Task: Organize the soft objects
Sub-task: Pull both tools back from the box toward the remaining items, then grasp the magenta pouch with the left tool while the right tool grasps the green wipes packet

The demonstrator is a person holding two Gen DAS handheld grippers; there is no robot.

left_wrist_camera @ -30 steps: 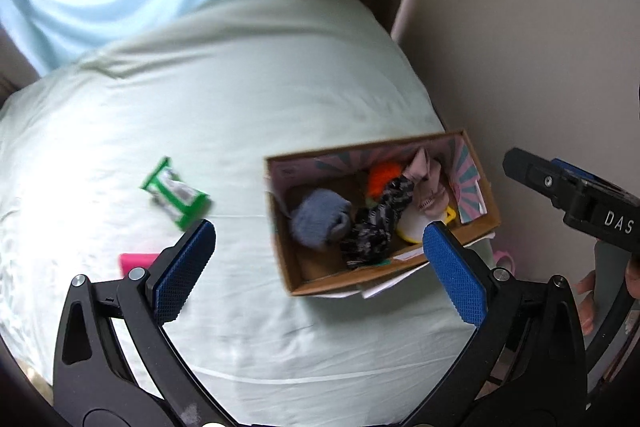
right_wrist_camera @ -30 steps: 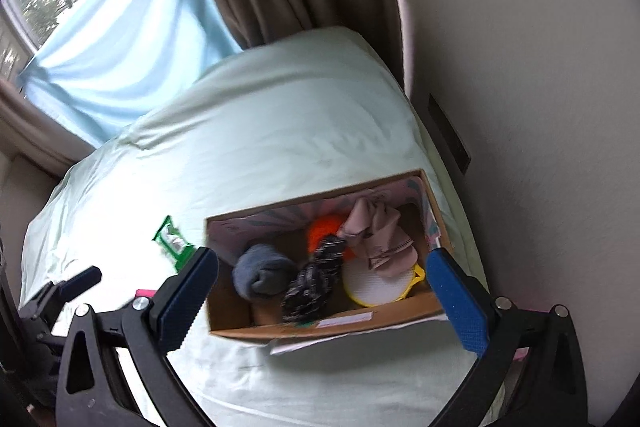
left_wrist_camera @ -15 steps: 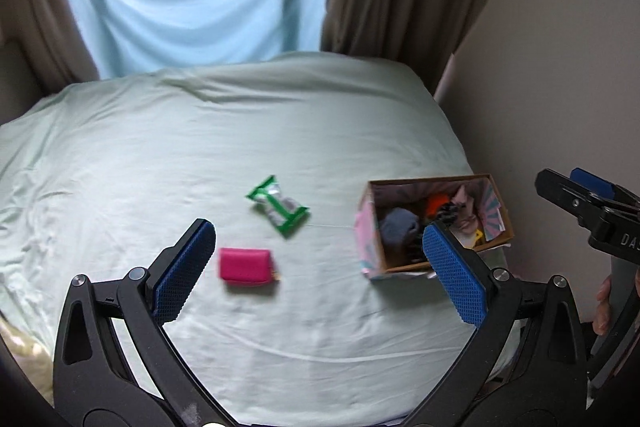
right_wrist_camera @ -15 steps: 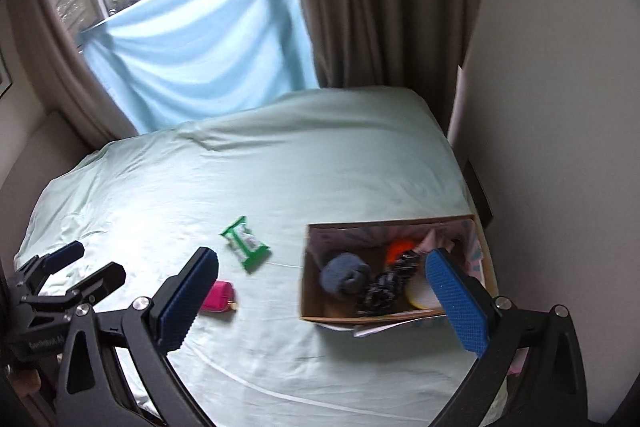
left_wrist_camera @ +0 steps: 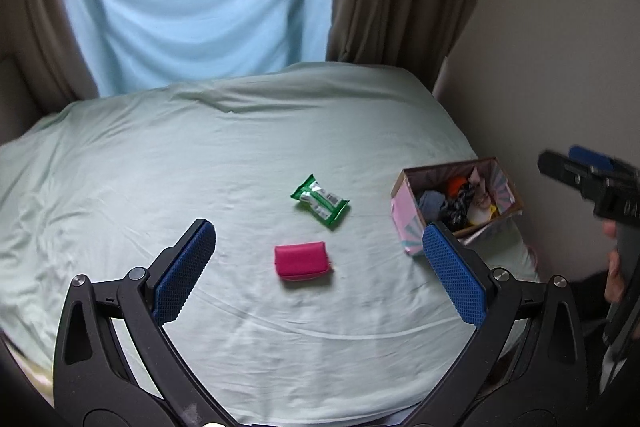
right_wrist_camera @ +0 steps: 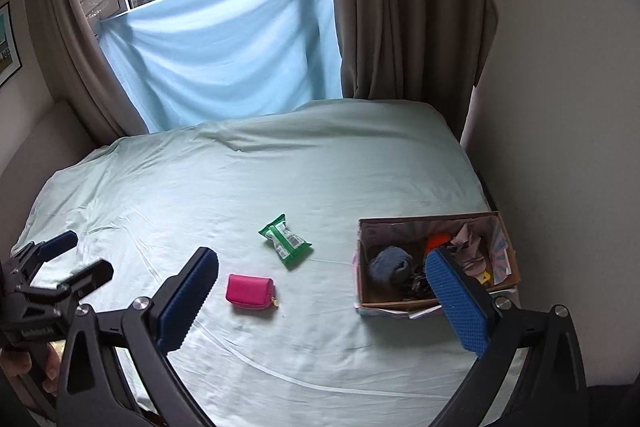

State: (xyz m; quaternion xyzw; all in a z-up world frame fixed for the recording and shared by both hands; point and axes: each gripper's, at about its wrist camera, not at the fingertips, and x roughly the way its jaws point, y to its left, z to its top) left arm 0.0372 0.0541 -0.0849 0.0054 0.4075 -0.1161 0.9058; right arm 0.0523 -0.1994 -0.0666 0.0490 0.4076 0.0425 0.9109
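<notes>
Soft objects are split between two places: a grey bundle point(right_wrist_camera: 391, 264), an orange piece point(left_wrist_camera: 457, 185), a dark patterned cloth point(left_wrist_camera: 457, 208) and a pinkish one point(right_wrist_camera: 468, 245) sit packed in the cardboard box point(left_wrist_camera: 409, 223) at the bed's right edge against the wall, while a pink pouch point(left_wrist_camera: 302, 260) and a green packet point(left_wrist_camera: 321, 200) lie loose on the pale green sheet point(left_wrist_camera: 200, 147) to its left, apart from each other. My reading is that the box serves as the collecting bin and these two are what remains to go in. Left gripper point(left_wrist_camera: 319, 269) hangs above the near side of the bed, jaws spread wide and empty, the pouch framed between its blue pads point(left_wrist_camera: 184, 271). Right gripper point(right_wrist_camera: 324, 301) is likewise wide open and holds nothing, raised above the near edge, with its right pad overlapping the box in view.
</notes>
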